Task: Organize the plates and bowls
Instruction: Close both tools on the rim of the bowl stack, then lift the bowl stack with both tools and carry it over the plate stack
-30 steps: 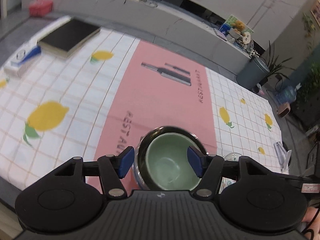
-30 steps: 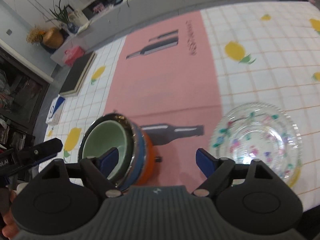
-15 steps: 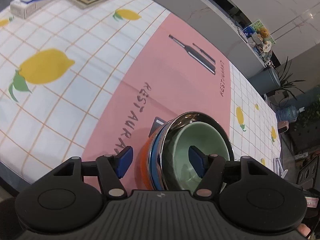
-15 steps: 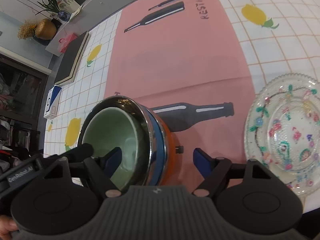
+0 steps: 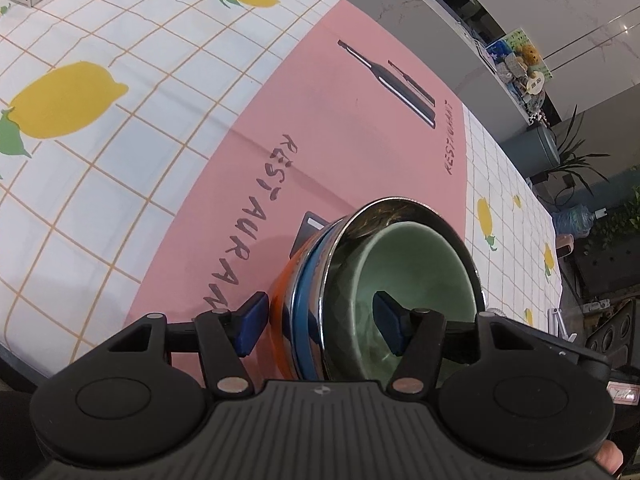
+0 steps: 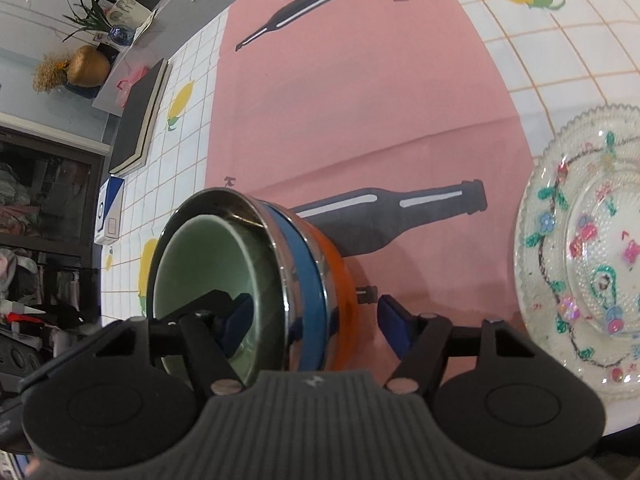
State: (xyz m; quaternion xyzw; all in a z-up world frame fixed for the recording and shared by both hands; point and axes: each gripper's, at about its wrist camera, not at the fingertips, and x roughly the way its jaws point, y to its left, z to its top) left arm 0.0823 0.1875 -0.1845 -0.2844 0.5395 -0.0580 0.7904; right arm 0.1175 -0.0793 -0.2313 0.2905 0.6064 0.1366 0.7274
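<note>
A stack of nested bowls stands on the pink mat: orange bowl [image 5: 280,292] outermost, then a blue bowl [image 5: 308,280], a steel bowl [image 5: 400,206], and a green bowl [image 5: 420,264] innermost. My left gripper [image 5: 320,320] straddles the stack's near wall, one pad outside the orange side and one inside the green bowl; its jaws are closing. From the opposite side, my right gripper [image 6: 314,318] straddles the wall of the same stack [image 6: 340,280], its jaws closing, with a small gap still showing at the outer pad. A patterned glass plate [image 6: 580,248] lies to the right.
The pink mat [image 5: 340,128] lies on a lemon-print tablecloth [image 5: 100,120]. A dark book [image 6: 140,120] and a blue-and-white box [image 6: 110,212] rest at the far side. The table's near edge [image 5: 40,364] runs just below the left gripper.
Both grippers have come down onto the bowl stack and now straddle its wall from opposite sides. Their jaws have narrowed, and the stack looks larger and closer.
</note>
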